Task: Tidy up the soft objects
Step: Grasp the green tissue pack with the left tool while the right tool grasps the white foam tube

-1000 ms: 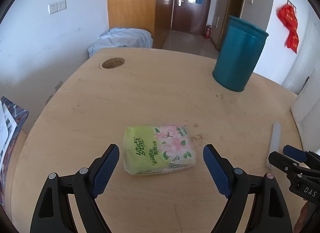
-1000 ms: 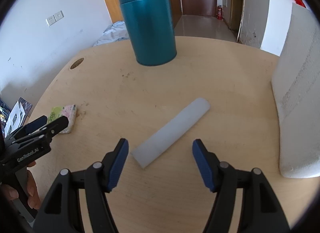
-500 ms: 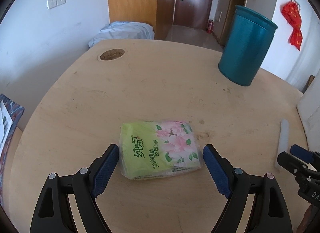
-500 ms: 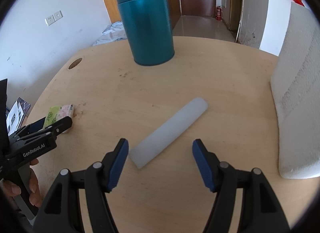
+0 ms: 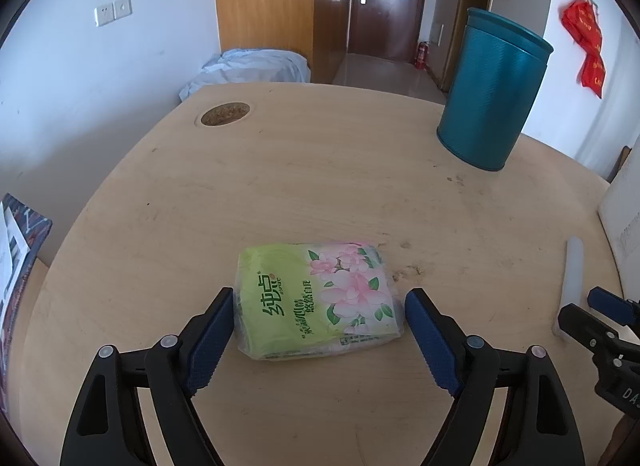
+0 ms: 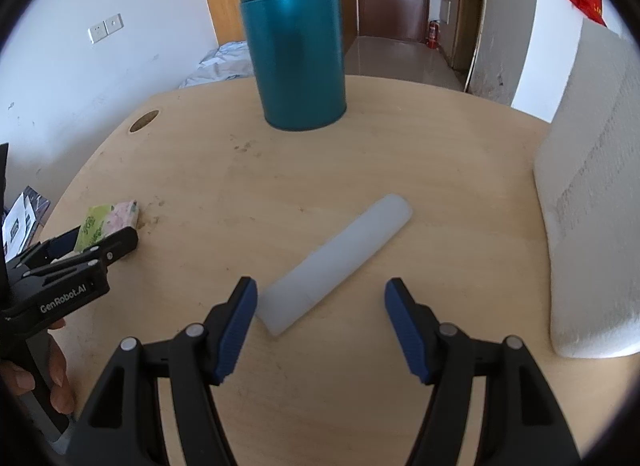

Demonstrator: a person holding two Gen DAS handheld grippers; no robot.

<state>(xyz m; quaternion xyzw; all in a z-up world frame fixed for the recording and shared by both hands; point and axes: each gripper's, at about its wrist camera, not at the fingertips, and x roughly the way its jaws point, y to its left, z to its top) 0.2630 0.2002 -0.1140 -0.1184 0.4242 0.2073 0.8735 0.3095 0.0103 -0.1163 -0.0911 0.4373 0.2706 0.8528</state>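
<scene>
Two soft items lie loose on the wooden counter (image 5: pixel 320 185), neither gathered yet: the left hand-held gripper (image 5: pixel 319 324), jaws spread wide, brackets a tissue pack (image 5: pixel 316 298) without touching it, while the right hand-held gripper (image 6: pixel 321 318), equally open, frames the near end of a white foam strip (image 6: pixel 336 262). A teal bin (image 6: pixel 296 49) stands well beyond; sorting appears barely begun.

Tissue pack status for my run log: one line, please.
left tool: open, straddling tissue pack | right tool: open, at white strip | nothing gripped
</scene>
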